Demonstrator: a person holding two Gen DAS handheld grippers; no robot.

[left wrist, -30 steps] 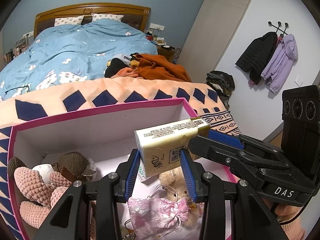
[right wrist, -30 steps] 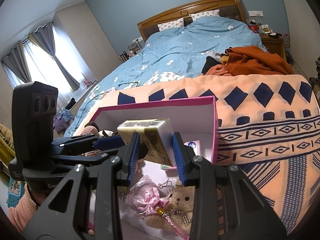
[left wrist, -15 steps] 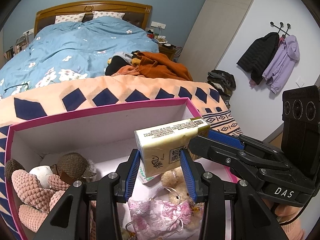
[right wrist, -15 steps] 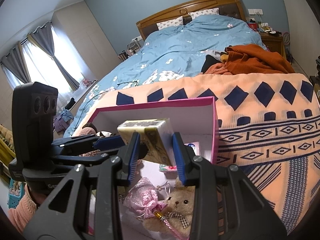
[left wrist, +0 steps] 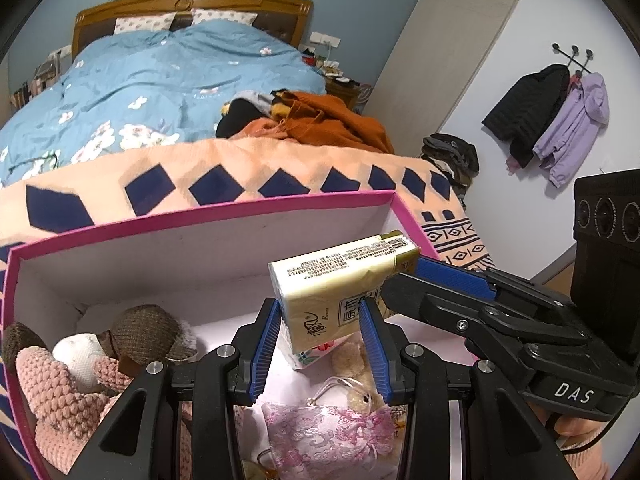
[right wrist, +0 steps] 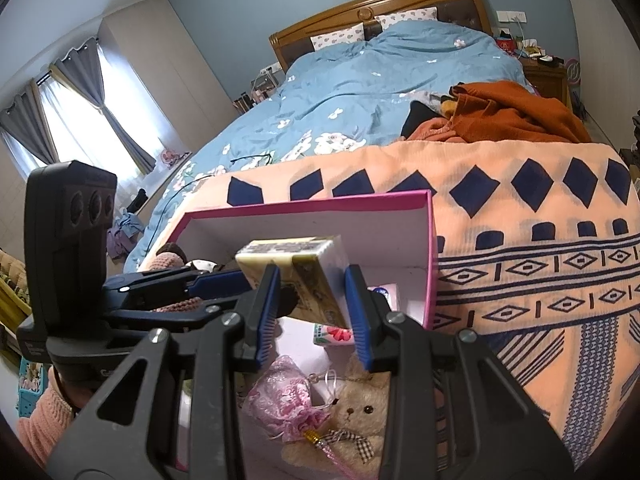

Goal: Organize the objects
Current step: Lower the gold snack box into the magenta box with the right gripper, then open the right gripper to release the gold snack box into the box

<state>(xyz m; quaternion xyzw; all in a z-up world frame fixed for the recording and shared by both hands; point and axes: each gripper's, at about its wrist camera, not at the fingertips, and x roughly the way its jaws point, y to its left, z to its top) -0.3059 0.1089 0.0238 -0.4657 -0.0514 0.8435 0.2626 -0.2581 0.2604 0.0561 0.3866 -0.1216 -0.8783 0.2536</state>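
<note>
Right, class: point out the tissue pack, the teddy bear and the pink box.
tissue pack (left wrist: 320, 300), left wrist view, front face.
teddy bear (right wrist: 360, 412), right wrist view, its face.
pink box (left wrist: 200, 216), left wrist view, far rim.

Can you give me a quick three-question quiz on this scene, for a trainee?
1. True or false: both grippers grip the tissue pack.
2. The pack is held above which container? A. pink-rimmed box B. laundry basket C. drawer
3. Fill in: beside the pink pouch in the box lies a small teddy ____.

Key: 1 true, the left gripper and the right gripper both pinch it. 2 A. 3 bear.
</note>
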